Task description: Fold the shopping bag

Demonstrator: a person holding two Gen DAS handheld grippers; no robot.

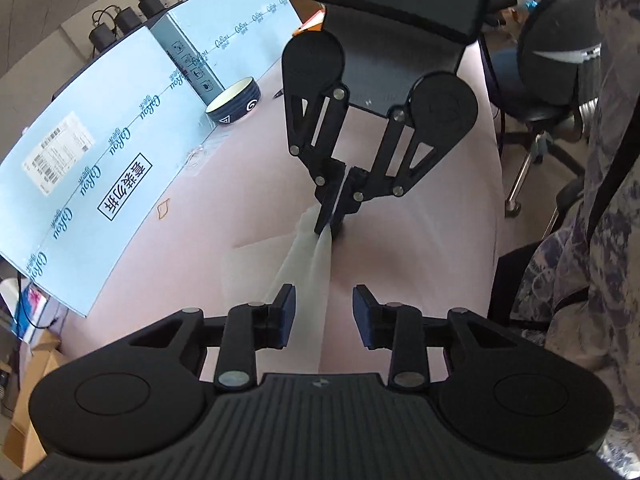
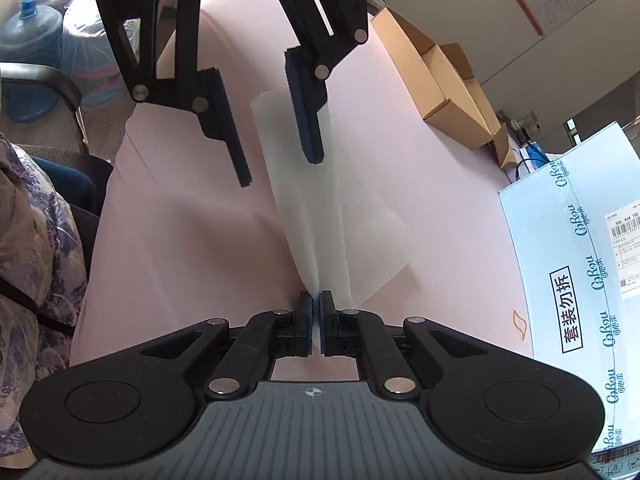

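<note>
A white translucent shopping bag (image 2: 320, 208), folded into a long narrow strip, lies on the pink table (image 2: 180, 240). One end is lifted, with my right gripper (image 2: 316, 320) shut on it. In the left wrist view the same right gripper (image 1: 334, 220) pinches the far end of the bag (image 1: 308, 264). My left gripper (image 1: 325, 316) is open, and the strip runs between its fingers without being pinched. From the right wrist, the left gripper (image 2: 276, 156) hangs open over the bag's other end, one blue pad (image 2: 306, 120) above the strip.
A large light blue carton (image 1: 100, 168) stands along the table's side, with a dark blue bowl (image 1: 236, 100) beside it. An office chair (image 1: 556, 68) and a person's floral garment (image 1: 592, 240) are off the other edge. Brown cardboard boxes (image 2: 452, 92) and water jugs (image 2: 32, 48) lie beyond.
</note>
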